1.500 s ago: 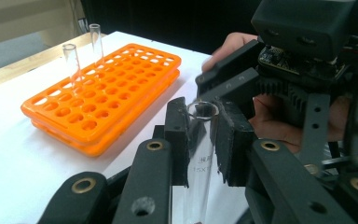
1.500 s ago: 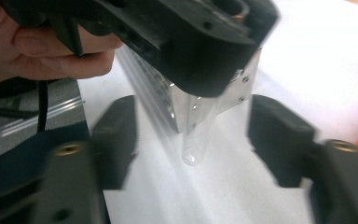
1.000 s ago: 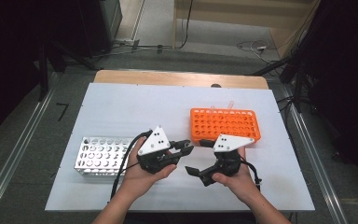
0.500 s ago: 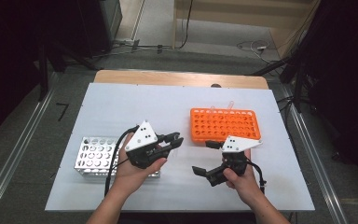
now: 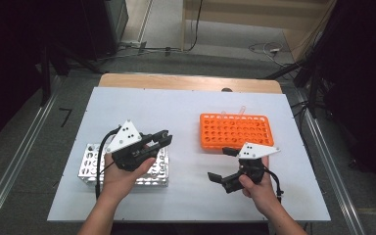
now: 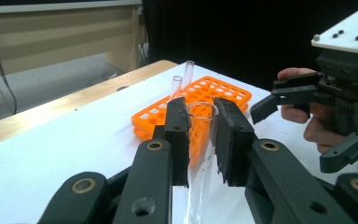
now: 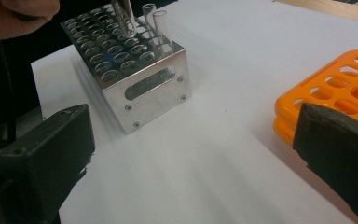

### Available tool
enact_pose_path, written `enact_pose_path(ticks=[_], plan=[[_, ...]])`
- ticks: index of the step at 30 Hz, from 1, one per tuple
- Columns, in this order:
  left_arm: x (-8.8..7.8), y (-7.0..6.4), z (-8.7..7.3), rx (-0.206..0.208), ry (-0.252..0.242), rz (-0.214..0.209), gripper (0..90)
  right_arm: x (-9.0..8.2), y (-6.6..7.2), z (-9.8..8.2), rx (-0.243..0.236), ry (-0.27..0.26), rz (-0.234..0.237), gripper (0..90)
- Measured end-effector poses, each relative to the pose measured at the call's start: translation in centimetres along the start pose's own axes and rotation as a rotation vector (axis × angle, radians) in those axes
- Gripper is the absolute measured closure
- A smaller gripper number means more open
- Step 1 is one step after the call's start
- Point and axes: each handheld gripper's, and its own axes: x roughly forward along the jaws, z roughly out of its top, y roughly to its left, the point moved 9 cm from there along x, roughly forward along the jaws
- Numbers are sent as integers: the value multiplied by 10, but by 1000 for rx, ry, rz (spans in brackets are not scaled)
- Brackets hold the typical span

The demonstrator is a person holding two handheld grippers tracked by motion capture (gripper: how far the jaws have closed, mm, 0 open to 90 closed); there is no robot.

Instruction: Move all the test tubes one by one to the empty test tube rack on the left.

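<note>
High view: left gripper [image 5: 164, 138] hovers over the near-left metal tube rack [image 5: 90, 164], jaws narrowed on a glass test tube, faint from here; right gripper [image 5: 223, 164] sits near right on the white table [image 5: 176, 105], jaws wide and empty, just near of the orange tube rack [image 5: 235, 131]. Left gripper view: the test tube [image 6: 201, 135] is pinched below its rim between the pads, hanging nearly upright; two tubes [image 6: 182, 79] stand at the orange rack's far side. Risk: thin glass held on a short length may slip or crack if squeezed harder. Right gripper view: the tube's lower end [image 7: 125, 16] hangs above the metal rack's holes, close to two tubes [image 7: 154, 21] already seated. Risk: a tilted descent would catch a hole edge or knock those neighbours.
</note>
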Motion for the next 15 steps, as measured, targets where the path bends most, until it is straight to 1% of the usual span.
enact_pose_path(ticks=[9,12,15], plan=[[-12,18,-1,-11,-9,53,765,1,-3,-3,-1,5,-5,0],[-15,22,-2,-18,-12,59,765,0,-4,-3,5,3,-4,0],[-18,26,-3,-25,-15,69,766,0,-6,-4,0,5,-11,0]])
